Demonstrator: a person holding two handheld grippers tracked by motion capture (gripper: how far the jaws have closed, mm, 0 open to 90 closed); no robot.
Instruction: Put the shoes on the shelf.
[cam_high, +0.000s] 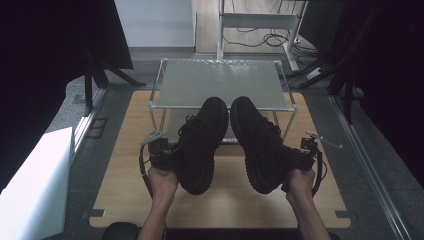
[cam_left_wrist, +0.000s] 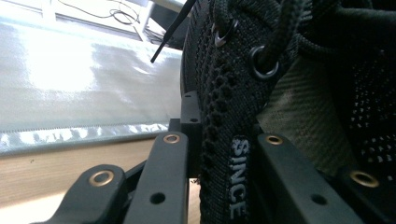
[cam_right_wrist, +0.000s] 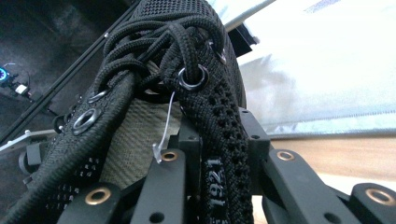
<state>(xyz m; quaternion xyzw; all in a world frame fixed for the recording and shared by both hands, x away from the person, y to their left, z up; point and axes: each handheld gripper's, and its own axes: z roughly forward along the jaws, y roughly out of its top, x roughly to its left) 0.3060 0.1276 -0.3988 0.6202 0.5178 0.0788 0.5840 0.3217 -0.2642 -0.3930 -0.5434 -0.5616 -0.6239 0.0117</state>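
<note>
A: High view: the left claw (cam_high: 167, 156) and right claw (cam_high: 298, 156) each hold one black shoe, the left shoe (cam_high: 202, 142) and right shoe (cam_high: 257, 142), soles up over the desk (cam_high: 120, 175), toes towards the wire rack (cam_high: 220, 82). Why grip the collar?

B: Probably because its thin edge fits between the jaws. Left gripper view: jaws pinch fabric at the "SINCE" tab (cam_left_wrist: 238, 179). Right gripper view: jaws clamp a "1921" tab (cam_right_wrist: 215, 184).

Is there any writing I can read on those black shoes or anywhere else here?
"SINCE": white letters on the collar edge of the left shoe, pinched in the left tool.
"1921": white digits on the collar edge of the right shoe, pinched in the right tool.
No other writing is readable on the table or rack.
</note>
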